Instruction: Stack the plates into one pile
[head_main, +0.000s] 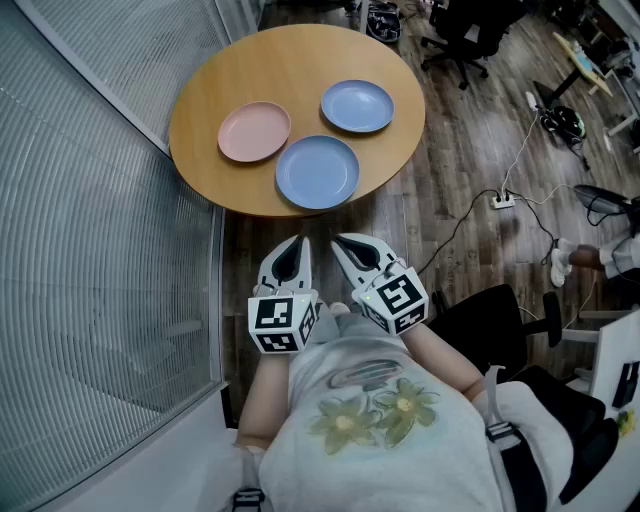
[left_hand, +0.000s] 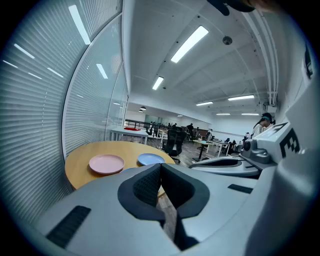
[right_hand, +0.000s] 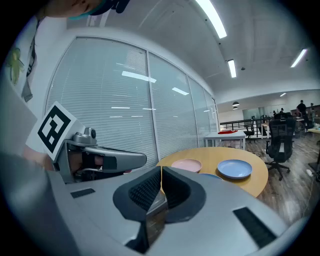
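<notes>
Three plates lie apart on a round wooden table (head_main: 200, 120): a pink plate (head_main: 254, 131) at the left, a blue plate (head_main: 357, 105) at the far right, and a second blue plate (head_main: 317, 171) nearest me. The pink plate (left_hand: 106, 163) and a blue plate (left_hand: 150, 159) show in the left gripper view; the pink plate (right_hand: 186, 164) and a blue plate (right_hand: 235, 168) show in the right gripper view. My left gripper (head_main: 297, 243) and right gripper (head_main: 340, 241) are held close to my chest, short of the table's near edge. Both are shut with nothing between the jaws.
A glass wall with blinds (head_main: 90, 250) runs along the left. Wooden floor (head_main: 460, 150) lies to the right, with a power strip and cables (head_main: 503, 200) and black office chairs (head_main: 470, 35). A black chair (head_main: 520, 330) stands close at my right.
</notes>
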